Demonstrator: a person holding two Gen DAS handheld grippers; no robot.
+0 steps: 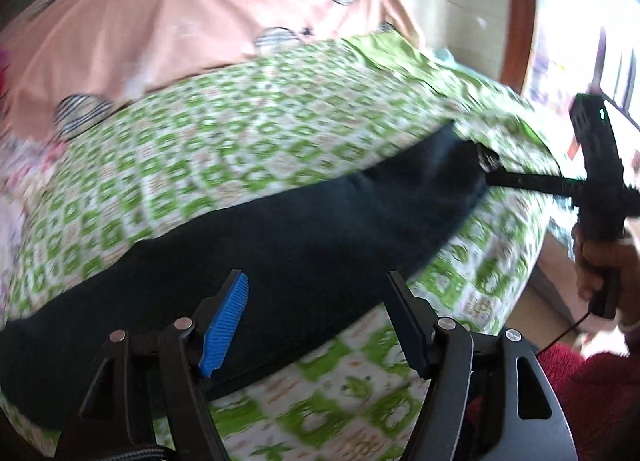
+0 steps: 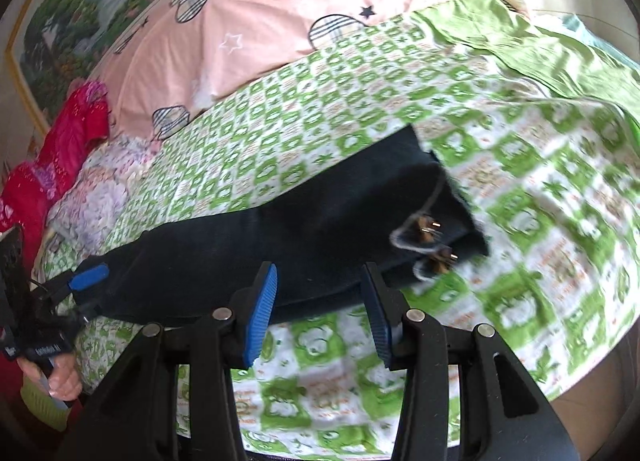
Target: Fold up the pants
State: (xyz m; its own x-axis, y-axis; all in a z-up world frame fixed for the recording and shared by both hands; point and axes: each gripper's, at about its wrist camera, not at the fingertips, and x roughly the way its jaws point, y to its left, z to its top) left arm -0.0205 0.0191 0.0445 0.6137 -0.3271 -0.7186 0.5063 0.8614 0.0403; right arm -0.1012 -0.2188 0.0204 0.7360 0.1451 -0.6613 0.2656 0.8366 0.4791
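Observation:
Dark navy pants (image 1: 280, 245) lie stretched out in a long strip on the green-patterned bed sheet (image 1: 240, 133). My left gripper (image 1: 316, 301) hovers open over the pants near their leg end, with no cloth pinched. In the right wrist view the same pants (image 2: 280, 229) end on the right in a waist with drawstrings (image 2: 424, 237). My right gripper (image 2: 320, 301) stands with its jaws apart at the pants' near edge, just left of the drawstrings, gripping nothing. The left gripper (image 2: 86, 293) shows at the leg end, the right gripper (image 1: 490, 177) at the waist end.
A pink quilt (image 2: 280, 1) with striped hats covers the far half of the bed. A red garment (image 2: 64, 153) and a pale floral cloth (image 2: 100, 197) lie at the far left. A bright window (image 1: 580, 21) is on the right. Hands (image 1: 600, 265) hold both tools.

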